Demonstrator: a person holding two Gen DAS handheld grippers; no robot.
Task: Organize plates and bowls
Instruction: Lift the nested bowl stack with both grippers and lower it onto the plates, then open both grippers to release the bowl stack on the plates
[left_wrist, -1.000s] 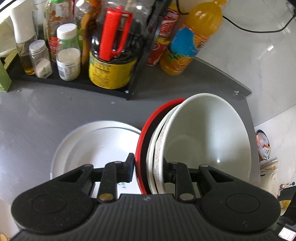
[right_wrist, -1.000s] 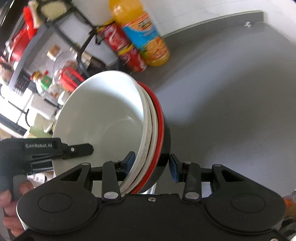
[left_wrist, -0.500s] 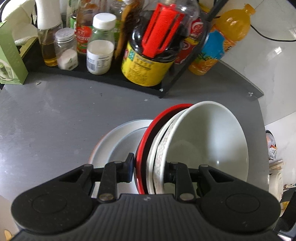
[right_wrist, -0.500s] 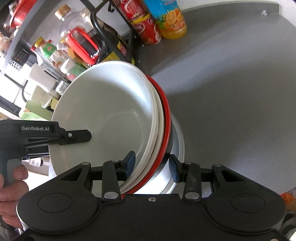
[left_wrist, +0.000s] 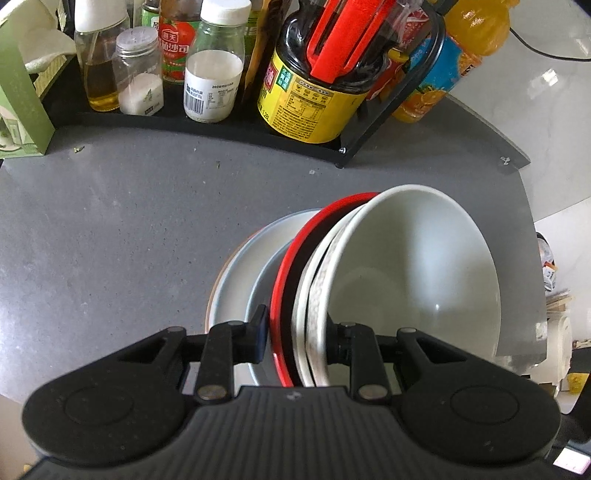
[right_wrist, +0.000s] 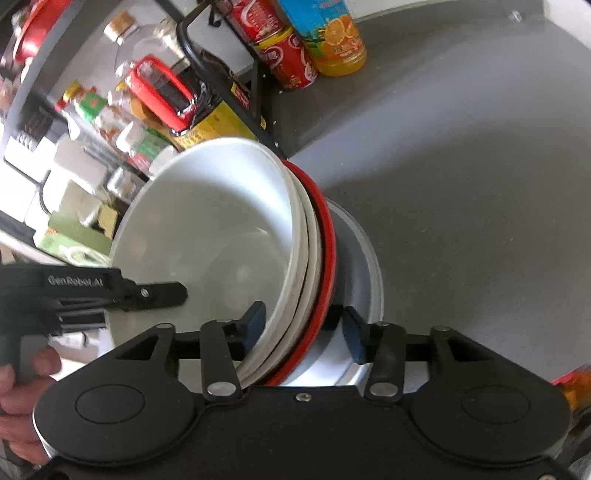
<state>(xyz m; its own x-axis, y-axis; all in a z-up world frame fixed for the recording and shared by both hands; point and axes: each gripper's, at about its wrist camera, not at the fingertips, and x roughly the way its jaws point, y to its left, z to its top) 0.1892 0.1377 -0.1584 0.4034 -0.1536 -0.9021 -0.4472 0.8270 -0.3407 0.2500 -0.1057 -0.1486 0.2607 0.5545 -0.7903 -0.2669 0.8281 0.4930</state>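
A nested stack of bowls (left_wrist: 413, 280), white inside, a speckled one between and a red-rimmed black one outside, is held tilted from both sides. My left gripper (left_wrist: 299, 336) is shut on its rim. My right gripper (right_wrist: 303, 325) is shut on the opposite rim of the stack (right_wrist: 221, 240). The left gripper also shows in the right wrist view (right_wrist: 162, 293), reaching into the white bowl. Under the stack lies a pale plate (left_wrist: 240, 273) on the grey counter, also seen in the right wrist view (right_wrist: 369, 273). Whether the stack touches the plate is hidden.
A black rack (left_wrist: 207, 125) with condiment bottles and a large soy sauce jug (left_wrist: 314, 92) stands at the back. An orange juice bottle (left_wrist: 443, 66) and red cans (right_wrist: 288, 55) stand beside it. A green box (left_wrist: 18, 92) is far left. The counter edge (left_wrist: 532, 295) runs on the right.
Both grippers have carried the bowl stack over the pale plate and lowered it; the plate is now mostly under the stack. The rack looks nearer.
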